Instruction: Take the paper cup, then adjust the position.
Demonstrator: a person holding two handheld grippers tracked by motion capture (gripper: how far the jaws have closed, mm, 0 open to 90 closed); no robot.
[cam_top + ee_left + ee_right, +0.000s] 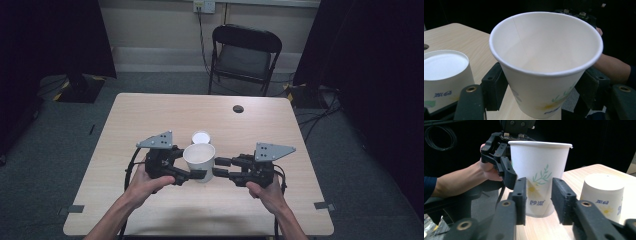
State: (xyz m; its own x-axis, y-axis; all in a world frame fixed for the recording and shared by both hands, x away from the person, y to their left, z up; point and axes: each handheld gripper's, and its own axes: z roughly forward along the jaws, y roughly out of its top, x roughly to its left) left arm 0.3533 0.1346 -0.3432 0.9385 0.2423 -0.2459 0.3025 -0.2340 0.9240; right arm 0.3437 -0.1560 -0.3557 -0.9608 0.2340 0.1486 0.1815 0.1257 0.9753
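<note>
Two paper cups are on the bench (150, 107), and that is the whole count: one upright cup (199, 161) with its mouth open to the ceiling, and one upturned cup (201, 137) resting on its rim, base up, just beyond it at about twelve o'clock. There are also two claws. The left claw (195, 174) comes in from nine o'clock and grips the upright cup around its lower wall; in the left gripper view its black jaws press both sides of the cup (544, 70), which is empty inside. The right claw (218, 167) comes in from three o'clock with its jaws parted, holding nothing; in the right gripper view the two pads stand apart just in front of the cup's printed wall (541, 170), and I cannot tell whether they touch it. I judge the work to be about midway: the upright cup is secured and seems to sit low over the bench near its centre, though whether its base rests on the wood is hidden. What looks left is for the right claw to close on this cup or take the upturned cup (604, 195) beside it, and then bring the two together or set them down.
</note>
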